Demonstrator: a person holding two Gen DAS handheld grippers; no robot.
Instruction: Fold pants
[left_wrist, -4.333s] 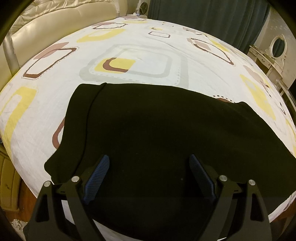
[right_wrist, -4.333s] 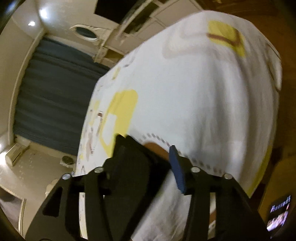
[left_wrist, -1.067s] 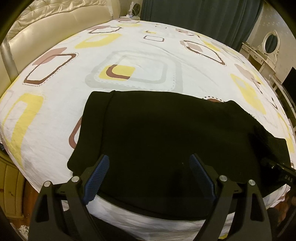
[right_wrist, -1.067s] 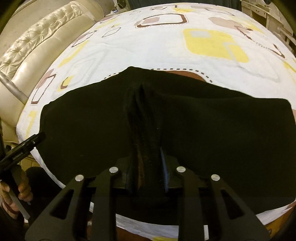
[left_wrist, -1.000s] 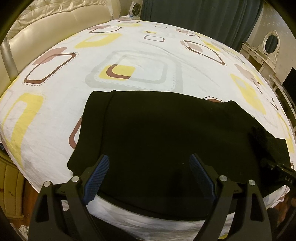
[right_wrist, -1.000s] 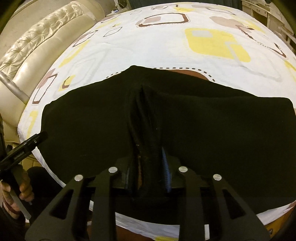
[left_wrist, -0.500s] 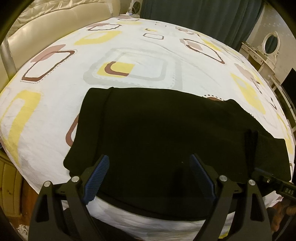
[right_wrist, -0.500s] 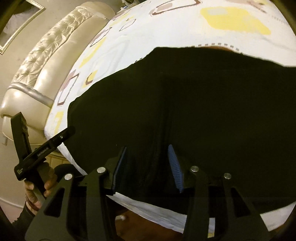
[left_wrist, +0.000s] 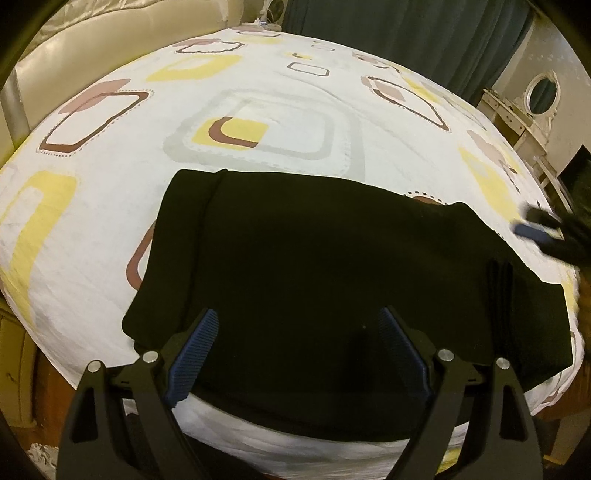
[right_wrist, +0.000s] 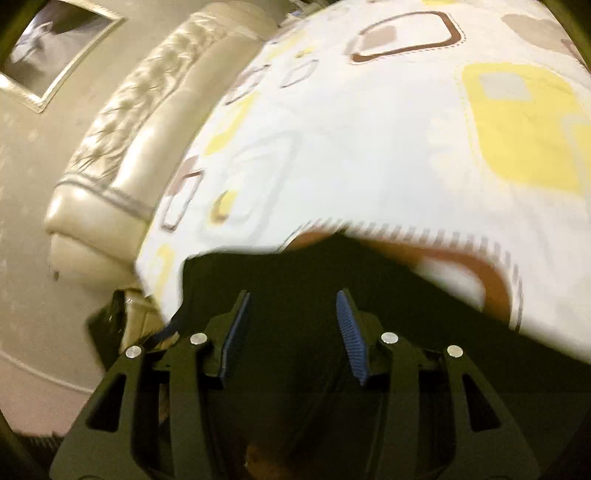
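On the big white bed sheet (left_wrist: 288, 122) with yellow and brown squares, the folded black pants (left_wrist: 332, 266) lie near its front edge, under the spread left gripper (left_wrist: 299, 332) and the half-spread, empty right gripper (right_wrist: 291, 325).

Pants (left_wrist: 332, 266): black matt cloth, looking soft and light-absorbing. Bedsheet (left_wrist: 280, 110): matt printed cloth, finely wrinkling. Headboard (right_wrist: 147, 122): cream tufted leather-like padding, shining glossy. Left gripper (left_wrist: 297, 347): matt black plastic, carrying ribbed blue pads (left_wrist: 192, 350) and shiny metal screws (left_wrist: 445, 354). Curtain (left_wrist: 406, 33): matt teal cloth.

Both wrist views downward, sharing pants (left_wrist: 332, 266)
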